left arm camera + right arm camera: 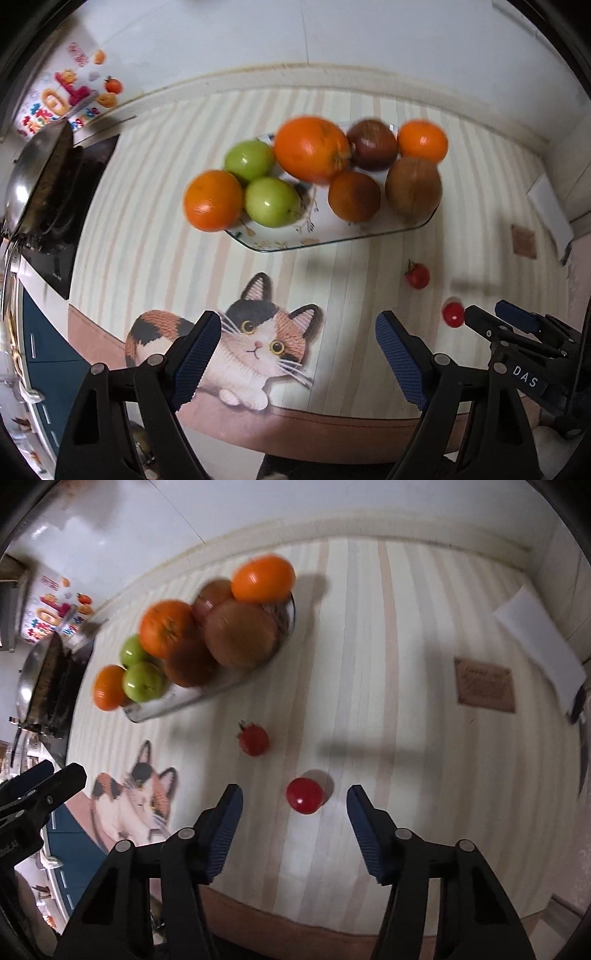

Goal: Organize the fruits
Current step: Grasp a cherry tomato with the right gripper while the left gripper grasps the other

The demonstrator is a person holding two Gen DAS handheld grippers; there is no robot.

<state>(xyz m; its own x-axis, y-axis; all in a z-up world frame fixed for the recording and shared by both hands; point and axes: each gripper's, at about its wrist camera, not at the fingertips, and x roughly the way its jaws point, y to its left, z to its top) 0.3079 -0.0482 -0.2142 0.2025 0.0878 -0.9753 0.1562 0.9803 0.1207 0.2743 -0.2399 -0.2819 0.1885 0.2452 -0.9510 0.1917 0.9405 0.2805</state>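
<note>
A glass plate on the striped tablecloth holds several fruits: oranges, green apples and brown fruits. Two small red tomatoes lie loose on the cloth, one with a stem and a round one. My right gripper points down over the round tomato, which lies between the fingertips; the pads stand apart from it. My left gripper is open above the cat picture, holding nothing. The plate is beyond both grippers.
A wok sits on a black stove at the left. At the right lie a brown card and a white sheet. The table's brown front edge runs just below the grippers.
</note>
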